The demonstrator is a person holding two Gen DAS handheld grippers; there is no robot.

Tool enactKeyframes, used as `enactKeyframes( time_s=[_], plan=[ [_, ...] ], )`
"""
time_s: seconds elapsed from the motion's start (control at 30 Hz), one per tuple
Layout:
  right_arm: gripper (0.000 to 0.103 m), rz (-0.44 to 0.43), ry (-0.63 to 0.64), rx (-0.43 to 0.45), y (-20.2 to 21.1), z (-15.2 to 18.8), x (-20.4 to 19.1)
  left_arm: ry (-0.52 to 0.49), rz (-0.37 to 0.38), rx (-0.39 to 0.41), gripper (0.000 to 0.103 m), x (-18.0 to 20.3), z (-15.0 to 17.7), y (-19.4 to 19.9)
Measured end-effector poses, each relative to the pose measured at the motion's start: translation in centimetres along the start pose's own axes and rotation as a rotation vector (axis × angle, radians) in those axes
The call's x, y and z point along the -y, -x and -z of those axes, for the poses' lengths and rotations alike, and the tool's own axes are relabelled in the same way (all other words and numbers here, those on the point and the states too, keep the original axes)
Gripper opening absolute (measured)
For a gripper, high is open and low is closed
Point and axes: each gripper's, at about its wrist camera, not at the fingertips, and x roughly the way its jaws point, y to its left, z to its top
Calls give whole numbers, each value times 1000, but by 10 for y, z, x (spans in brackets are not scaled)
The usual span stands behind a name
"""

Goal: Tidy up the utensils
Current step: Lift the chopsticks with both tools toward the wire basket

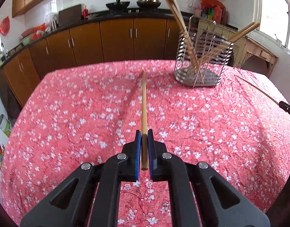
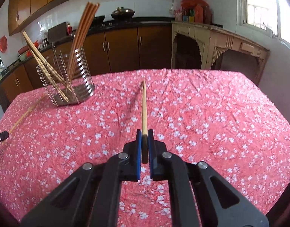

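Left tongs (image 1: 144,135) clamped on chopstick (image 1: 144,102); right tongs (image 2: 144,135) clamped on another chopstick (image 2: 144,106) (butt shadowed). Both over worktop (image 1: 69,113); rack (image 1: 201,60) chopsticks cut off.

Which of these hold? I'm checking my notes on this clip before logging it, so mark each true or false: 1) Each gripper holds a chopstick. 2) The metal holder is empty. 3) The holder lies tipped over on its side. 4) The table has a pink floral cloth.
1) True: the left gripper is shut on a chopstick, and the right gripper is shut on another chopstick.
2) False: the metal holder already contains several chopsticks leaning against its sides.
3) False: the holder stands upright on the table.
4) True: the pink floral cloth covers the tabletop.
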Motion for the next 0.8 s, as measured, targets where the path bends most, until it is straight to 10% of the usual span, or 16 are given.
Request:
enactKeyframes(
  time_s=[0.8],
  plan=[
    [7, -81, -38, 272, 76, -63, -8, 45, -15, 342, 7, 13, -70, 84]
  ],
)
